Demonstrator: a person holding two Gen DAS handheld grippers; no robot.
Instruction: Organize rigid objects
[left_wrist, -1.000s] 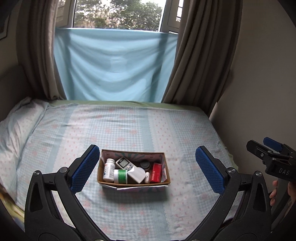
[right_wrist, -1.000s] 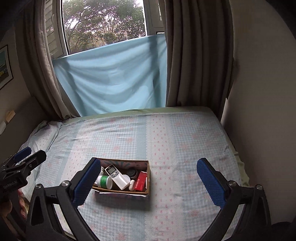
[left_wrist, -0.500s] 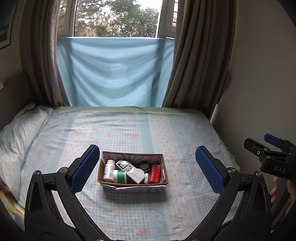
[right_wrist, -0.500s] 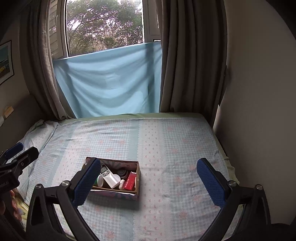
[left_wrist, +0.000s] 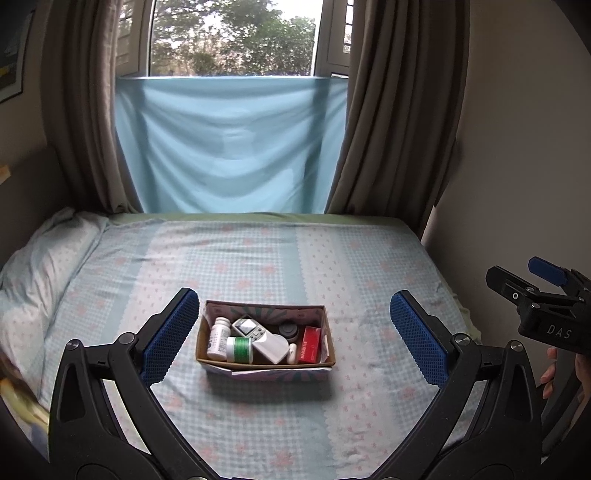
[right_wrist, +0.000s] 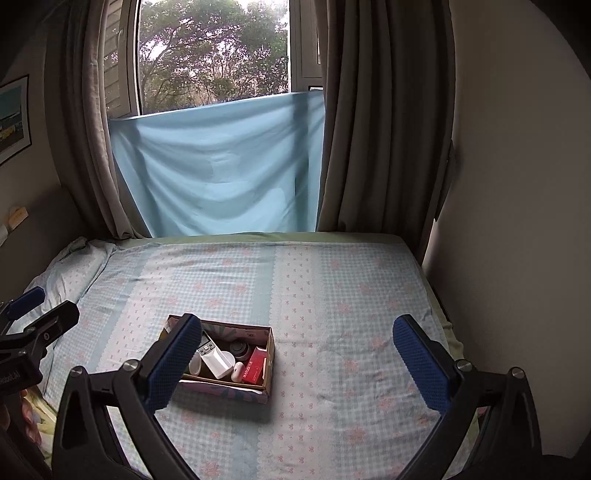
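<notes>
We're holding both grippers spread wide, nothing in them: left gripper (left_wrist: 293, 338), right gripper (right_wrist: 297, 362). Cardboard box (left_wrist: 266, 363) is sitting mid-bed (left_wrist: 258, 258). R gripper's left finger (right_wrist: 173, 363) is hiding the box's left side; labels on the red carton (right_wrist: 255, 365) too small to read.

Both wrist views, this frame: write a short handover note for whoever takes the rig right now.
Left gripper: open, empty, held above the bed, facing the box.
Right gripper: open, empty, off to the box's right.
Cardboard box sits on the bed sheet and holds a white pill bottle, green-capped bottle, remote, white device, dark round jar and red box.
Done: nothing lies loose on the sheet in view.
Left: unclear; if sorting continues, the items must come out of the box.
</notes>
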